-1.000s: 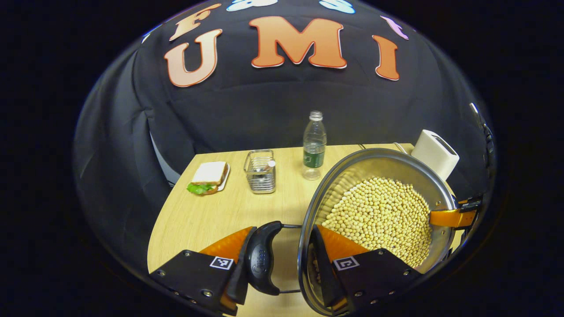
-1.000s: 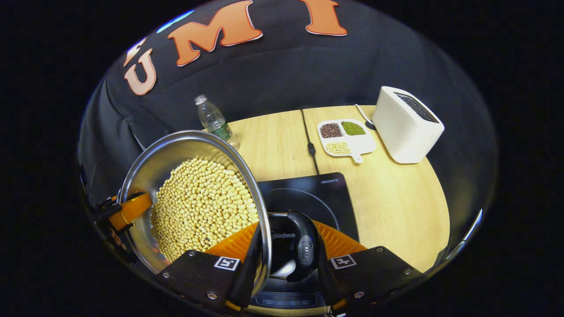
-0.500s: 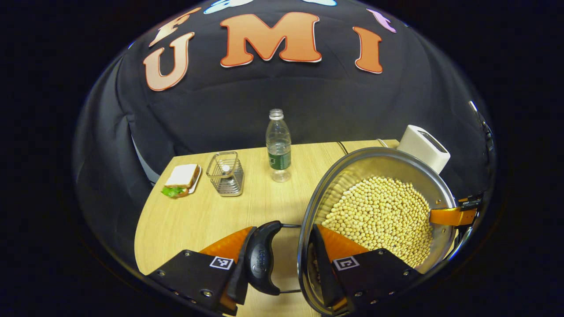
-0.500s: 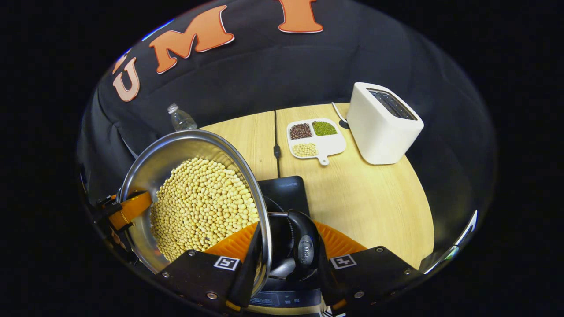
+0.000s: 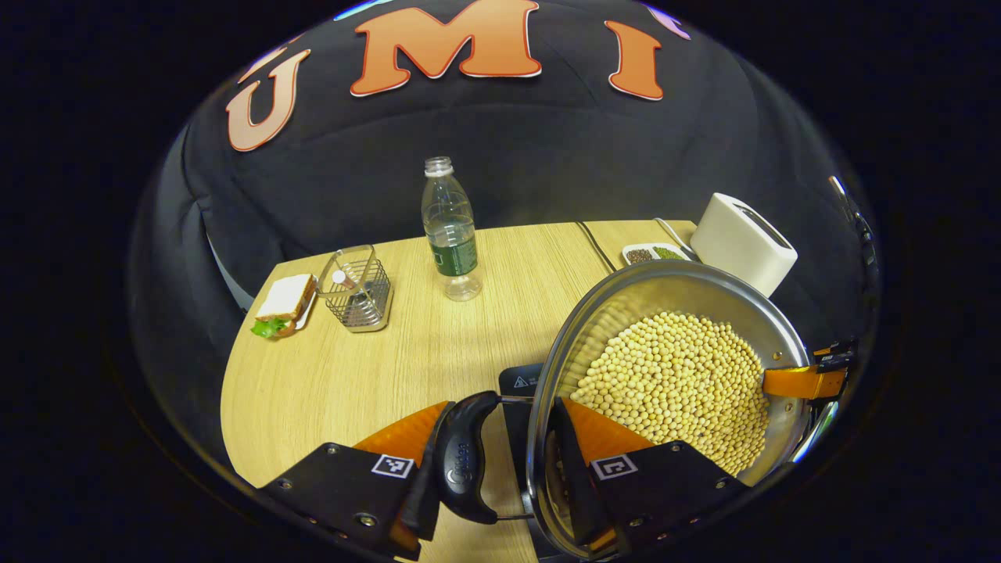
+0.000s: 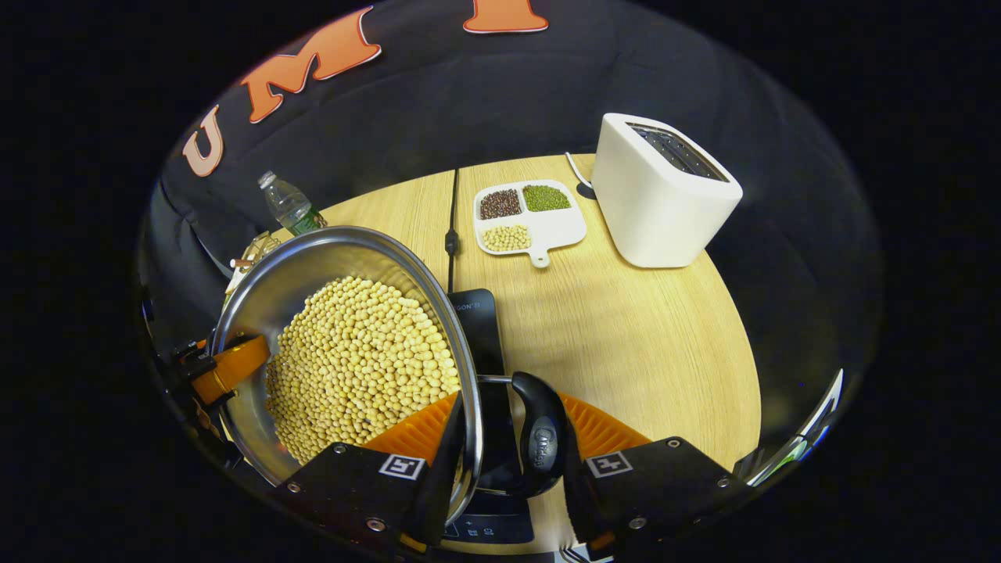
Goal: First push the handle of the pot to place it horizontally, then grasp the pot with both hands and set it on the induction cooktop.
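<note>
I've got the pot [image 5: 680, 375] held up over the desk [image 5: 352, 375], full of beans [image 5: 680, 383] — left gripper [image 5: 500, 461] has its jaws closed on the rim and black handle [image 5: 463, 461], one finger inside the pot, one outside. Right gripper [image 6: 508, 461] clamps the opposite handle [image 6: 543, 446] the same way. Cooktop [image 6: 481, 328] sits just below the pot; whether they touch I can't tell. Toaster [image 6: 661, 191], bean tray [image 6: 528, 219], bottle [image 5: 450, 227], wire basket [image 5: 356, 285], sandwich [image 5: 281, 301] stand farther back.
</note>
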A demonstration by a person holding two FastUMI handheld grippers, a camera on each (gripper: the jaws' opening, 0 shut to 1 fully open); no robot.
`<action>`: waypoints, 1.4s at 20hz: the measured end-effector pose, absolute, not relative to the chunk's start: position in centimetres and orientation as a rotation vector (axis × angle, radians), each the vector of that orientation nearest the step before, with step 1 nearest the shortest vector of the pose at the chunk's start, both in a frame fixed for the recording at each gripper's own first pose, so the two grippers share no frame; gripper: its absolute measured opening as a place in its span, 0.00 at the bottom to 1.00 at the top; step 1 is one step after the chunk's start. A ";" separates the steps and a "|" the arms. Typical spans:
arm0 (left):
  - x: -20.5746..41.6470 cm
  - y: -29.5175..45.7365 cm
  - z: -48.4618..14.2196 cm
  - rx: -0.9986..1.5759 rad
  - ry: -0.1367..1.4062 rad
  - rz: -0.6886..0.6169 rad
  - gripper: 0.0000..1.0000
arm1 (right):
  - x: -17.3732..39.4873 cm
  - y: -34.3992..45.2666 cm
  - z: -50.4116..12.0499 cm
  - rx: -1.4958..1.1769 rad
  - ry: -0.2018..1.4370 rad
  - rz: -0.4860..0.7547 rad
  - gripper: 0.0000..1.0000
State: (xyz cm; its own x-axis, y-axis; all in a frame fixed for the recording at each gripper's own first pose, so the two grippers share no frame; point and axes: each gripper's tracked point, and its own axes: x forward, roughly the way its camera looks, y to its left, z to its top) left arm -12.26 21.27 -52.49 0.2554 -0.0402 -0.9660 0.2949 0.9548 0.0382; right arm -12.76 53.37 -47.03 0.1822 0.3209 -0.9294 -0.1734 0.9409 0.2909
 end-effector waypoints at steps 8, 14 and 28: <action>-12.0 21.0 -52.7 0.223 1.345 -0.226 0.67 | -12.7 53.5 -47.1 0.117 1.376 0.356 0.60; -12.5 20.8 -53.2 0.201 1.376 -0.211 0.67 | -12.4 53.4 -46.8 0.111 1.391 0.360 0.56; -13.1 21.3 -53.4 0.148 1.390 -0.227 0.68 | -11.8 52.4 -46.0 0.086 1.324 0.350 0.66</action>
